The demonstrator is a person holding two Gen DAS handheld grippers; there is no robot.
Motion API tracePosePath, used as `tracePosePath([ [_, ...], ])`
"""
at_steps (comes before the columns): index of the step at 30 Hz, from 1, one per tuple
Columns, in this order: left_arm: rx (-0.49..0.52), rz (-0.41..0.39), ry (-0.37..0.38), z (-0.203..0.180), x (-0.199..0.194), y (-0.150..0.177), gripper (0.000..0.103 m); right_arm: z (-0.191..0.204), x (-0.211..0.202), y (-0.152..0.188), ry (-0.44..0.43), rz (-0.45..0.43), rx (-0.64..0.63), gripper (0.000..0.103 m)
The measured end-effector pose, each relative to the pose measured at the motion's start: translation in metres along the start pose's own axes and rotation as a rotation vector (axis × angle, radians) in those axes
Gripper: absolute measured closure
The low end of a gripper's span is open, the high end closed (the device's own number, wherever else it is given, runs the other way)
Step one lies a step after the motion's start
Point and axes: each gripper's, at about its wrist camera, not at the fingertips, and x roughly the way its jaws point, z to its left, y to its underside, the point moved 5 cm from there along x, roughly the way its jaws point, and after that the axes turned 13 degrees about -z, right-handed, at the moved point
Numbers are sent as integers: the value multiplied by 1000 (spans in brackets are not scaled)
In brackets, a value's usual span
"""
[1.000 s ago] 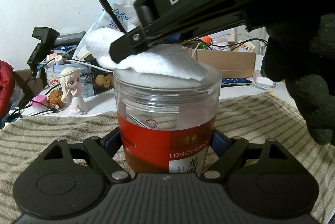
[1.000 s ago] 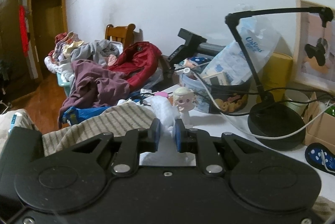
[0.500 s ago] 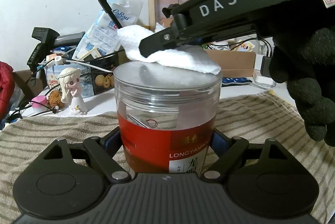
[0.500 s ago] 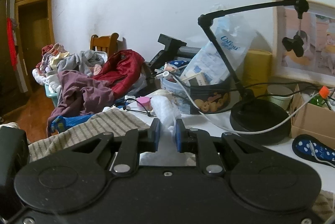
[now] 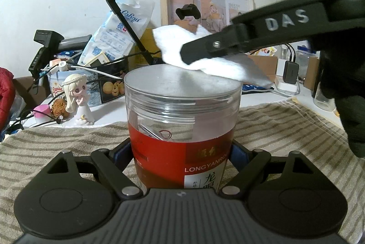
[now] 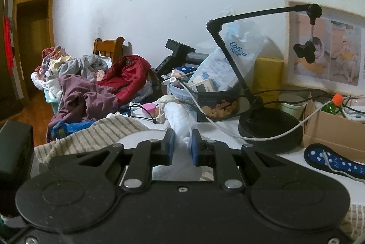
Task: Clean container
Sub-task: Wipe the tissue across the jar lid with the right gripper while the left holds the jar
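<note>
A clear plastic container (image 5: pixel 182 121) with a red label and a flat lid stands upright on a striped towel (image 5: pixel 57 143). My left gripper (image 5: pixel 182 152) is shut on the container's lower body. My right gripper (image 6: pixel 181 143) is shut on a white tissue (image 6: pixel 178 116). In the left wrist view the right gripper (image 5: pixel 187 55) comes in from the right and holds the tissue (image 5: pixel 219 66) on the right part of the lid. The lid's left part is bare.
Behind the container stand a small doll figure (image 5: pixel 77 98), a black stand with a jointed arm (image 6: pixel 269 125), a cookie tin (image 6: pixel 216 105), a tissue pack (image 5: pixel 116 32) and a cardboard box (image 6: pixel 335 127). A pile of clothes (image 6: pixel 91 84) lies at the left.
My right gripper has dragged the tissue across the lid from left to right, and the lid's left part now shows. My left gripper and the container have not moved.
</note>
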Motion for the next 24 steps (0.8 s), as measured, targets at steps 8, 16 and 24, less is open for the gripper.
tracePosePath([
  [8,-1,0,2,1,0,0,16,9,-14,2,-9,-4,-23,89],
  [16,-1,1,4,1,-1,0,16,25,-23,4,-55,2,-40,88],
  [24,-7,-1,3,2,-2,0,16,37,-18,3,-127,7,-22,88],
])
